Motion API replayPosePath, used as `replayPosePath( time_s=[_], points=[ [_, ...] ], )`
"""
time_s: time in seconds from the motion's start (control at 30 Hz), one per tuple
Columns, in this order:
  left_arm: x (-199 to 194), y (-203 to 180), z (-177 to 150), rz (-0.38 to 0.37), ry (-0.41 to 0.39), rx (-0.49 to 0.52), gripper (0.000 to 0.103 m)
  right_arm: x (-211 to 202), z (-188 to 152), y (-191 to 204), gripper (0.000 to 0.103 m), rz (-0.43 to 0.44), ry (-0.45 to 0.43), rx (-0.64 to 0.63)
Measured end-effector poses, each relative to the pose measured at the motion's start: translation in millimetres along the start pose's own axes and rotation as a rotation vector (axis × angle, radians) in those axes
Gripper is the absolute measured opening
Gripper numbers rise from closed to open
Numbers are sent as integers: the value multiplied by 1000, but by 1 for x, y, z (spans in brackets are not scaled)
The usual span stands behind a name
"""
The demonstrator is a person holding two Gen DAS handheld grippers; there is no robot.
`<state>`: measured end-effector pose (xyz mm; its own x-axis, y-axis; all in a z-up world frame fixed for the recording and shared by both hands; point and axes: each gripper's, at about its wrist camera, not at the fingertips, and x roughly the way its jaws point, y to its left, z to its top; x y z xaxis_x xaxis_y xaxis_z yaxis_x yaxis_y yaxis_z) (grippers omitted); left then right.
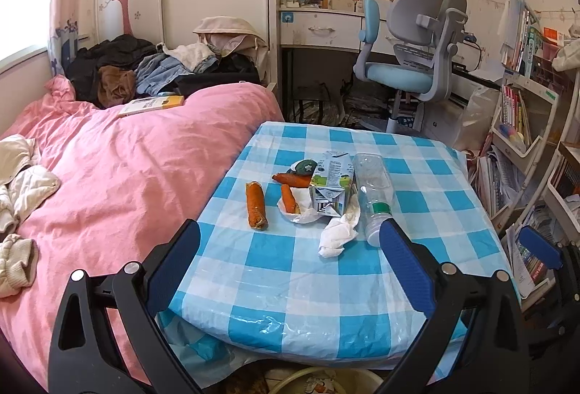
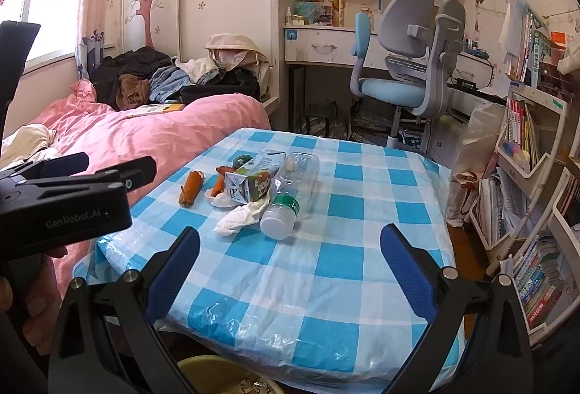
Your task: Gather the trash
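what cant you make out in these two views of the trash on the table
- Bin below the table: both views, hidden by table edge and gripper frames.
- Dark green object: both views, behind the milk carton.
- Carton print: too small, both views.
- Whether the bottle holds liquid: unclear.

Three carrots, one bottle, one carton

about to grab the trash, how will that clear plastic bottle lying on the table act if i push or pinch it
The bottle lies on its side and looks empty, so it is probably very light and apt to roll across the table. Its thin clear walls look dented, so they may buckle under a pinch; the capped neck seems stiffer.
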<state>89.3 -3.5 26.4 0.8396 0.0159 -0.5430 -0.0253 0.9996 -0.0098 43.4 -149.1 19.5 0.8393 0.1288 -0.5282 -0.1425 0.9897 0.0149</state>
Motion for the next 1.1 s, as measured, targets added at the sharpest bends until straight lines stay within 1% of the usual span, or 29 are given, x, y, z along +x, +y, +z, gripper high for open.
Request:
replayPosePath(
  time_s=[0.43, 1.1],
  points=[
    [1, 11, 2, -29, 14, -44, 96, 5, -1, 11, 95, -1, 14, -32],
    [2, 12, 0, -19, 22, -36, 96, 7, 0, 10, 95, -7, 11, -18]
  ],
)
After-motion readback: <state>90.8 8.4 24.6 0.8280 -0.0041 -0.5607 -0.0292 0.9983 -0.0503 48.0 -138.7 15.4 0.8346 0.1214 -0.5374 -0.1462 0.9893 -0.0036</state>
